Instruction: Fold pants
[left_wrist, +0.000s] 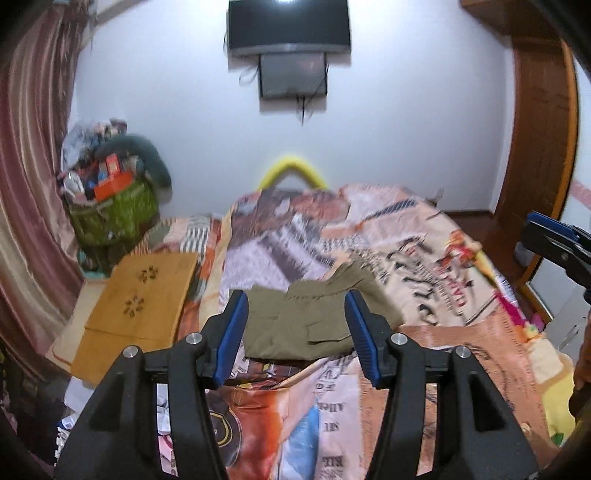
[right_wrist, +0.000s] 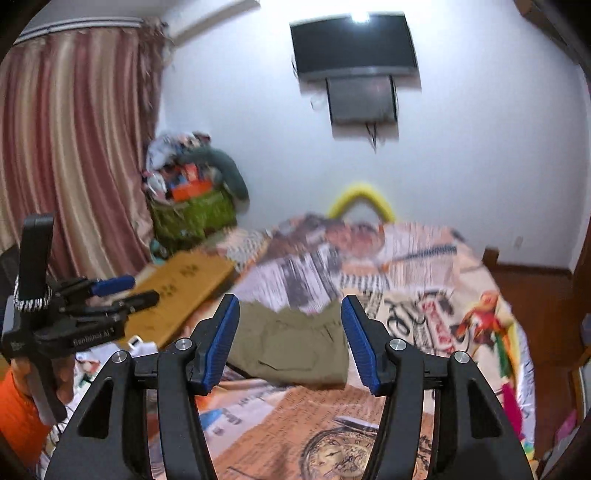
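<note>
The pants (left_wrist: 310, 321), olive green, are seen at the centre of both views, lying on the bed (left_wrist: 461, 332) as a compact, roughly rectangular bundle with a pocket flap facing up. No loose legs are seen trailing from the bundle, so the folding is judged to be done or very nearly done; the far edge looks slightly uneven and rumpled, and a last tidying may be all that is left.

The left gripper (left_wrist: 295, 328) is held above the bed, its jaws parted with nothing between them; the pants are only framed in the gap, well beyond the blue pads. The right gripper (right_wrist: 290, 332) is held likewise, jaws apart and empty. Neither gripper is touching the cloth.

At the left edge of the right wrist view the left gripper is seen from the side, carried by a hand (right_wrist: 61, 376) with an orange sleeve (right_wrist: 18, 417). A flat piece of cardboard (left_wrist: 140, 306) lies at the left of the bed.
</note>
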